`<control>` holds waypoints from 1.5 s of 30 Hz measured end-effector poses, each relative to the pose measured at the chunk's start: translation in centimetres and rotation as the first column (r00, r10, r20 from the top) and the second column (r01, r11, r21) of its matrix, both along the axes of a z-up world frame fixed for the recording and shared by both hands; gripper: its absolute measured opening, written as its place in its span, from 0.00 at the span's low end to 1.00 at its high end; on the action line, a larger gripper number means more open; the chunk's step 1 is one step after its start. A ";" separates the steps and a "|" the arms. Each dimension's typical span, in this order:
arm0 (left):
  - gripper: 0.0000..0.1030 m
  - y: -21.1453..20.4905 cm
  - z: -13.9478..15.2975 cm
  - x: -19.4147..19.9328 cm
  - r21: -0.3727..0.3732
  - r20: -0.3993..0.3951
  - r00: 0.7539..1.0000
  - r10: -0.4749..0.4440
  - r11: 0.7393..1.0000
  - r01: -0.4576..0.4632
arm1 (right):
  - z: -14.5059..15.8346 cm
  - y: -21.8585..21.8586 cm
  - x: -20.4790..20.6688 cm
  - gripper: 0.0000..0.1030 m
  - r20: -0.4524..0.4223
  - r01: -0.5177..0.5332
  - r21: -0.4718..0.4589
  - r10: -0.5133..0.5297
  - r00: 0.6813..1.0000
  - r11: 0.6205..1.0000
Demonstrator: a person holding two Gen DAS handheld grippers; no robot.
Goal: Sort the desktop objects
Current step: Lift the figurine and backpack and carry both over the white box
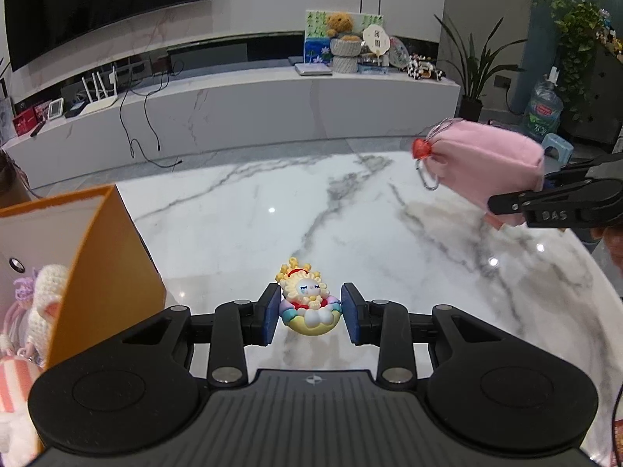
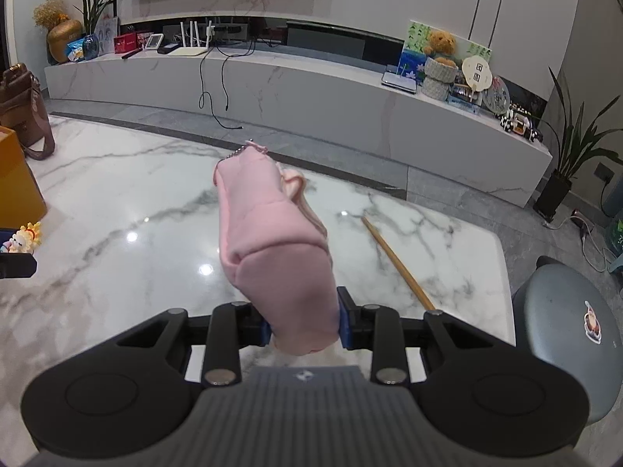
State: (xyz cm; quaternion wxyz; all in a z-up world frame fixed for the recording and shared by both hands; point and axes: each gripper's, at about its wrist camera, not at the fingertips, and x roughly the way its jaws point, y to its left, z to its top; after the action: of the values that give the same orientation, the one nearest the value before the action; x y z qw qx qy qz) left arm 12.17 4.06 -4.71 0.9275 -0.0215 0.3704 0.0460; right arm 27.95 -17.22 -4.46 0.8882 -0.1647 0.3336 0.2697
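Observation:
A small yellow-haired doll figurine sits on the white marble table, between the blue pads of my left gripper; the jaws stand at its sides, touching or nearly so. The figurine also shows in the right wrist view. My right gripper is shut on a pink plush keychain and holds it above the table. The plush also shows in the left wrist view, with a red bead and metal clip.
An orange box with plush toys inside stands at the table's left. A wooden chopstick lies on the table at the right. A grey stool stands beside the table's right edge. A brown bag sits far left.

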 end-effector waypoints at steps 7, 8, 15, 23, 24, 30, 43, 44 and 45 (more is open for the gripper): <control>0.37 0.4 3.3 -1.2 -0.039 0.056 0.998 -0.005 0.999 0.007 | 2.0 1.7 -1.7 0.32 0.029 -0.032 0.010 0.032 0.999 0.999; 0.37 0.7 3.9 -1.4 -0.051 0.065 0.998 0.000 0.999 0.003 | 2.3 2.1 -2.0 0.32 0.033 -0.038 0.013 0.037 0.999 0.999; 0.37 3.8 7.1 -3.0 -0.093 0.115 0.992 0.047 0.995 -0.037 | 4.4 5.2 -4.3 0.32 0.070 -0.096 0.022 0.094 0.993 0.995; 0.37 8.7 9.6 -5.3 -0.144 0.133 0.984 0.120 0.984 -0.101 | 7.1 9.7 -7.2 0.32 0.122 -0.182 0.045 0.175 0.977 0.982; 0.37 9.3 9.7 -5.6 -0.145 0.134 0.983 0.128 0.983 -0.108 | 7.4 10.3 -7.6 0.32 0.128 -0.195 0.046 0.188 0.974 0.980; 0.37 12.7 10.5 -7.4 -0.151 0.139 0.974 0.179 0.976 -0.158 | 8.7 14.3 -10.0 0.32 0.152 -0.274 0.056 0.263 0.953 0.960; 0.37 19.0 8.7 -10.9 -0.129 0.046 0.963 0.265 0.958 -0.257 | 9.2 23.7 -15.7 0.32 0.150 -0.425 0.047 0.414 0.898 0.904; 0.37 19.3 8.3 -11.2 -0.128 0.034 0.963 0.267 0.957 -0.261 | 9.0 24.4 -15.9 0.32 0.144 -0.434 0.041 0.425 0.894 0.900; 0.37 19.7 7.9 -11.5 -0.126 0.021 0.963 0.269 0.956 -0.264 | 8.8 25.1 -16.3 0.32 0.139 -0.442 0.033 0.434 0.890 0.896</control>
State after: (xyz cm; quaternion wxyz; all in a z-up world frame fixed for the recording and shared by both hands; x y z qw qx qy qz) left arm 0.70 23.81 3.21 0.9166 -0.1287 0.3486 0.1473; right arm 11.68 7.86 4.37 0.8288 -0.2244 0.2214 0.4622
